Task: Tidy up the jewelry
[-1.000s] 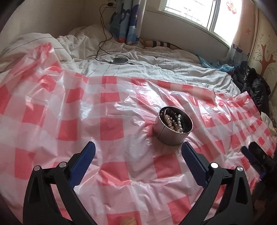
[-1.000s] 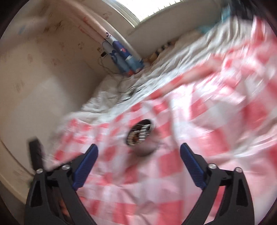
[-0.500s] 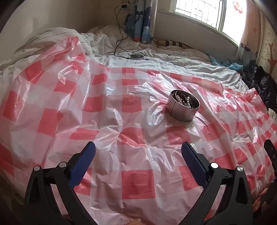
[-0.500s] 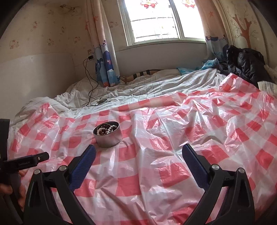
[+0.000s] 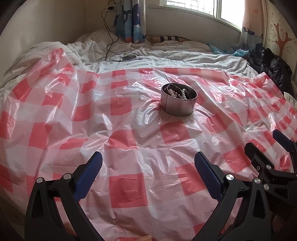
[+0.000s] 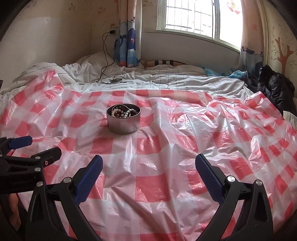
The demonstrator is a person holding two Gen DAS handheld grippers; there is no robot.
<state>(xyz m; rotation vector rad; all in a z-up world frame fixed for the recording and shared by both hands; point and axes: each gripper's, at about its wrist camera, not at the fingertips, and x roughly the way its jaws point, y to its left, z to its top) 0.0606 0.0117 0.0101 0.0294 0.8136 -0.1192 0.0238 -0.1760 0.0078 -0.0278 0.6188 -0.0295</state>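
Red-and-white checked plastic sheet (image 5: 130, 129), thin and glossy, much wrinkled, spread over the near part of a bed (image 5: 185, 57); the white, thinly striped bedding shows bare beyond its far edge.

Round metal tin (image 5: 179, 102), open-topped, standing upright on the sheet, well ahead of both grippers. Contents: beaded jewelry (image 5: 178, 92), pale pearl-like beads tangled with darker strands, lying wholly inside the tin; the number of pieces cannot be told. In the right wrist view the tin (image 6: 123, 118) sits left of centre.

Left gripper (image 5: 148, 166): black frame, blue finger pads (image 5: 89, 176), jaws spread wide, nothing between them, held above the sheet's near part. Its side shows at the left edge of the right wrist view (image 6: 35, 148).

Right gripper (image 6: 148, 166): same build, jaws likewise spread wide and holding nothing, just beside the left gripper and on its right; seen from the side at the right edge of the left wrist view (image 5: 267, 146).

Background items: small round grey device (image 5: 128, 57) on the bedding with a black cable (image 5: 107, 37) running up to a wall socket; blue patterned curtain (image 5: 130, 20) by the window (image 6: 194, 16); black jacket (image 5: 274, 68) heaped at the bed's right edge.
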